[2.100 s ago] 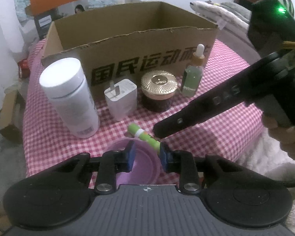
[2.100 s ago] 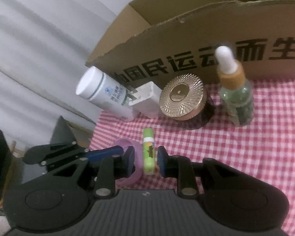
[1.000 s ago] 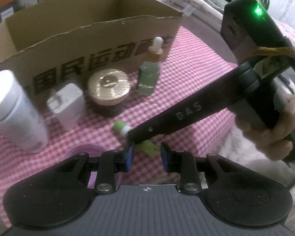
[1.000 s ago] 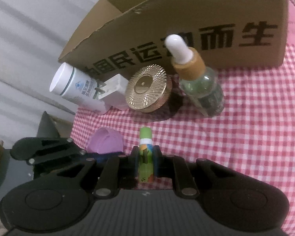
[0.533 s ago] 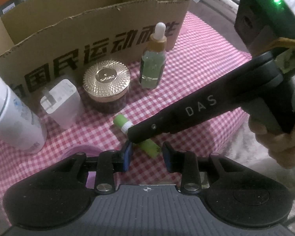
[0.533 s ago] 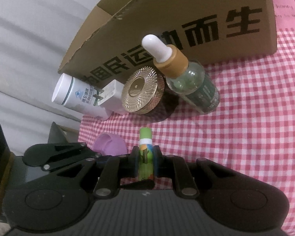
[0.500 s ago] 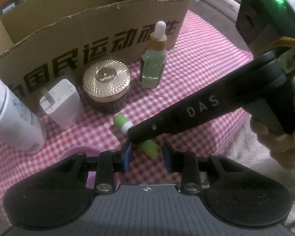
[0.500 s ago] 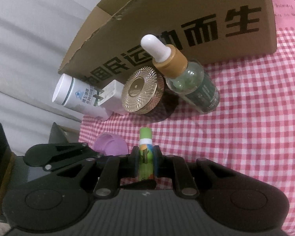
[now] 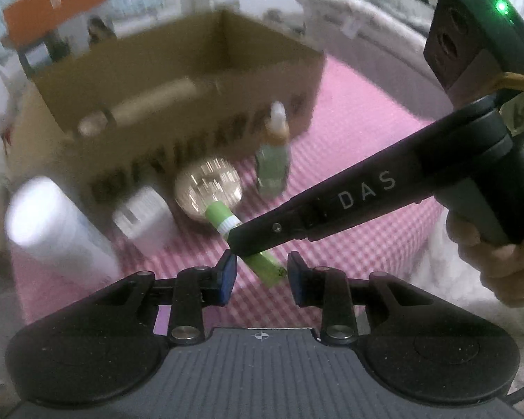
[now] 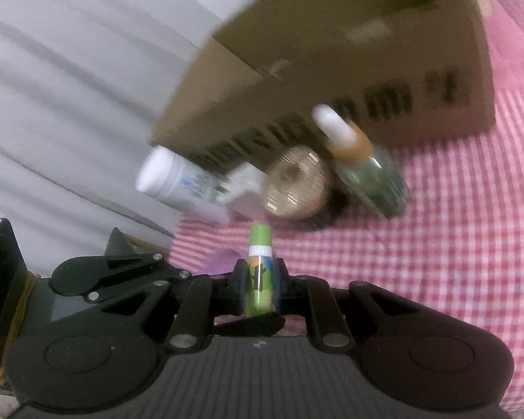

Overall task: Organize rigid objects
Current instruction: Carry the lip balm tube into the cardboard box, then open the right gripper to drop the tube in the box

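Grip first: our right gripper (image 10: 260,288) is clamped on a small green lip-balm tube with a white collar and printed label (image 10: 259,272), pads on the lower body, cap end forward. Our left gripper (image 9: 261,275) stands narrowly apart with nothing between its pads, the tube's tail just ahead of it. Tube sits clear of the pink checked cloth (image 10: 454,244), short of the open brown cardboard box (image 10: 349,70). Long axis runs along our fingers, cap aimed toward the gold-lidded jar (image 10: 297,185). We judge slip the main risk: smooth round body, short hold, so a quick swing could twist it loose; the protruding cap could also clip the box's near wall.
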Available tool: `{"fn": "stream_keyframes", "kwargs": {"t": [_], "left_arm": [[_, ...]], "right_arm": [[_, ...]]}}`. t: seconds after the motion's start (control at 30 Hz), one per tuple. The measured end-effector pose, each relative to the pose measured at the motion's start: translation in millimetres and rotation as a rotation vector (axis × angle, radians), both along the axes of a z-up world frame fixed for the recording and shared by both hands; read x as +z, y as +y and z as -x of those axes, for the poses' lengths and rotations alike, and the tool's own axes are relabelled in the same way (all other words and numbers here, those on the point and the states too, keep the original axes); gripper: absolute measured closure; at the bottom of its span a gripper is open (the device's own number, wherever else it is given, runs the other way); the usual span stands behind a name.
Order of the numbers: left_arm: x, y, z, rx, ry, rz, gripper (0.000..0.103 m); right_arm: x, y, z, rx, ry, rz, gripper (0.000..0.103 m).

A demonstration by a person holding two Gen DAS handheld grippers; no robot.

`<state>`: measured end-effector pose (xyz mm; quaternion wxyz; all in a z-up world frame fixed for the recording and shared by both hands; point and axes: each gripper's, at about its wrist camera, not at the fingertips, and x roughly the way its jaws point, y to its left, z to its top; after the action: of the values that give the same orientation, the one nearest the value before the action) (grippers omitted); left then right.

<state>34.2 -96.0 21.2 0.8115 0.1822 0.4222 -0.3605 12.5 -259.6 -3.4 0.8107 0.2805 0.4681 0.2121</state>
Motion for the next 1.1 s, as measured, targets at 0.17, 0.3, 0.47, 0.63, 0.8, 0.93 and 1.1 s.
{"fn": "stream_keyframes", "kwargs": {"t": [0.17,0.3,0.47,0.63,0.8,0.93,1.1], "left_arm": [[48,13,-19,0.029,-0.096,0.063,0.072],[70,12,-56,0.062,-0.118,0.099,0.072],[69,18,-113,0.102,-0.050,0.089,0.072],[46,17,-163,0.125,0.086,0.046,0.073],[16,15,-191,0.122,0.198,-0.030,0.073],[0,12,-207,0.114,0.232,-0.091,0.073],[-7,6,-214,0.111,0.258,-0.135,0.071]], "right_arm": [[57,15,-11,0.030,-0.153,0.052,0.087],[96,26,-42,0.055,-0.234,0.072,0.087],[112,43,-104,0.086,-0.198,0.083,0.087],[84,45,-175,0.099,-0.015,0.048,0.087],[46,47,-214,0.113,0.148,0.053,0.087],[21,51,-236,0.138,0.233,0.059,0.087],[4,58,-253,0.157,0.288,0.081,0.086]]}}
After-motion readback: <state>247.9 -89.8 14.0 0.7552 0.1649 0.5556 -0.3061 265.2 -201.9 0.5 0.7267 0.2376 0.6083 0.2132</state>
